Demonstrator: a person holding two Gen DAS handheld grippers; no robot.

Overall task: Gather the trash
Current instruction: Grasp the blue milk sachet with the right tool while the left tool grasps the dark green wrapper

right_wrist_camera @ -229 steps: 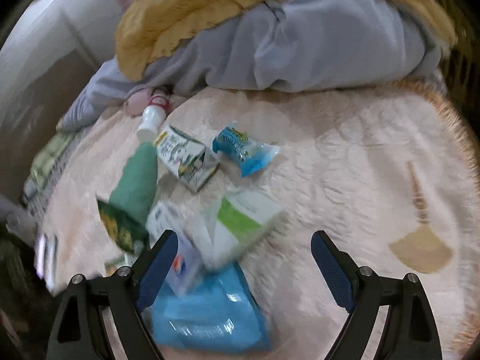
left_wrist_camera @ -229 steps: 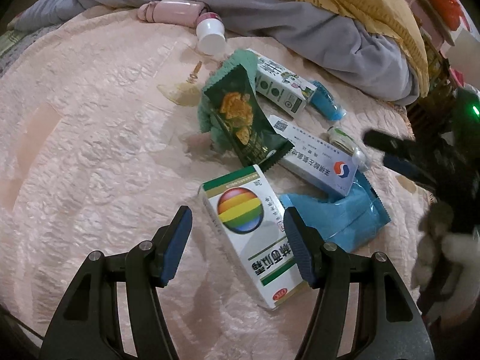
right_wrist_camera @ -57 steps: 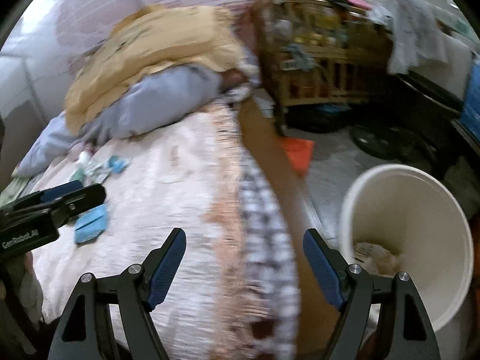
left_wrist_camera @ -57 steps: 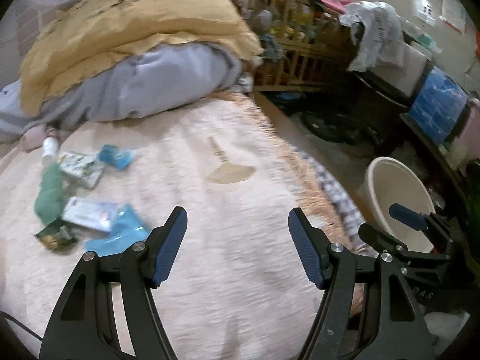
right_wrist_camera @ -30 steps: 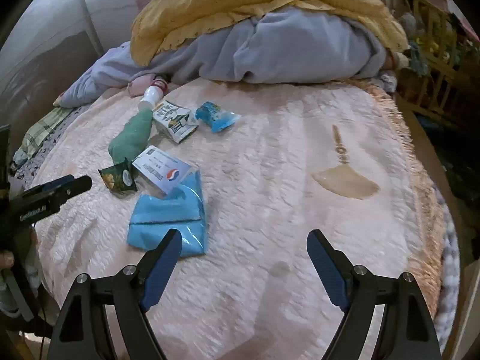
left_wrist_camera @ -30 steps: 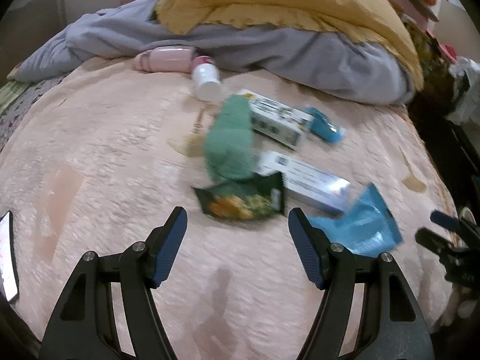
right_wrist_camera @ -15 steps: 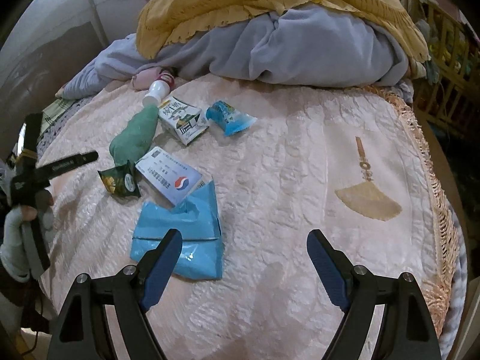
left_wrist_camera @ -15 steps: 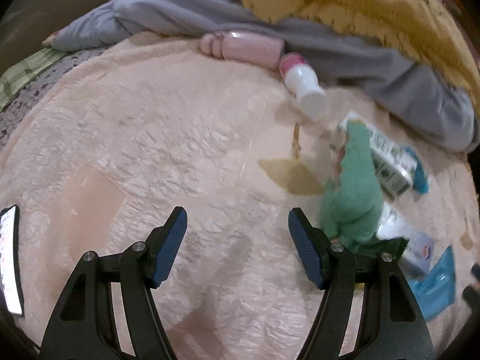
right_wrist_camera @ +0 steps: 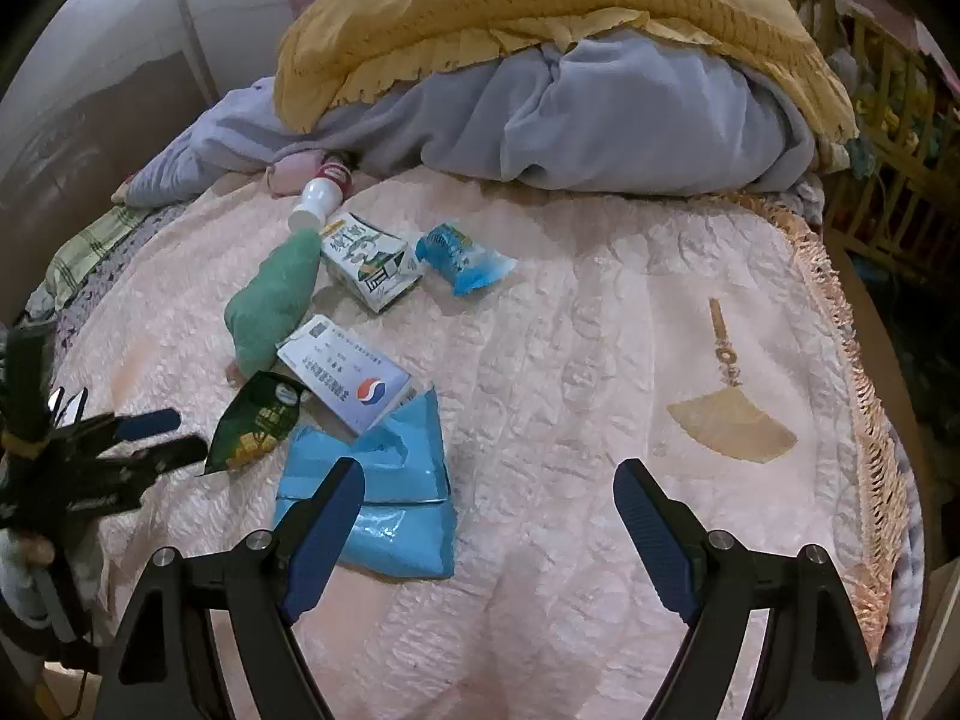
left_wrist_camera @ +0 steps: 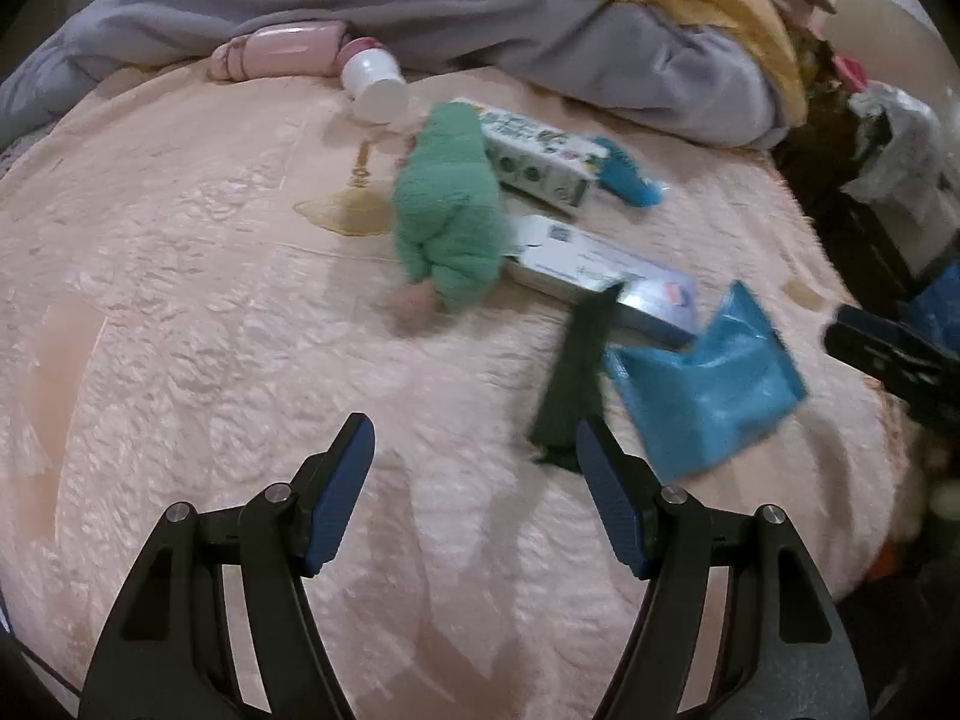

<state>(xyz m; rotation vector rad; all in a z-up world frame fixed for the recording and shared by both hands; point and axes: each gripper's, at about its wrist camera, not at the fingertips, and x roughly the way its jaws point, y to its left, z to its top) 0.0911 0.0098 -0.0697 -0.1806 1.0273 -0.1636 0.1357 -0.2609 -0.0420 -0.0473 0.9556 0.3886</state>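
Observation:
Trash lies on a pink bedspread (right_wrist_camera: 600,360). A dark green snack wrapper (left_wrist_camera: 573,384) (right_wrist_camera: 258,420) lies just ahead of my open, empty left gripper (left_wrist_camera: 474,468), which also shows at the left of the right wrist view (right_wrist_camera: 156,438). Beside it lie a blue plastic bag (left_wrist_camera: 708,384) (right_wrist_camera: 378,498), a white medicine box (left_wrist_camera: 606,276) (right_wrist_camera: 348,384), a green-white carton (left_wrist_camera: 534,150) (right_wrist_camera: 369,267) and a small blue wrapper (left_wrist_camera: 627,174) (right_wrist_camera: 462,258). My right gripper (right_wrist_camera: 489,516) is open and empty, over the blue bag's right edge.
A green sock (left_wrist_camera: 450,210) (right_wrist_camera: 273,300), a white bottle (left_wrist_camera: 375,81) (right_wrist_camera: 318,198) and a pink item (left_wrist_camera: 276,51) lie near a grey and yellow quilt pile (right_wrist_camera: 570,72). The bed's fringed edge (right_wrist_camera: 864,420) is at the right; a wooden crib (right_wrist_camera: 900,96) stands beyond.
My left gripper has swung right and come close to the green wrapper and blue bag. My right gripper has edged forward over the blue bag. Both stay open.

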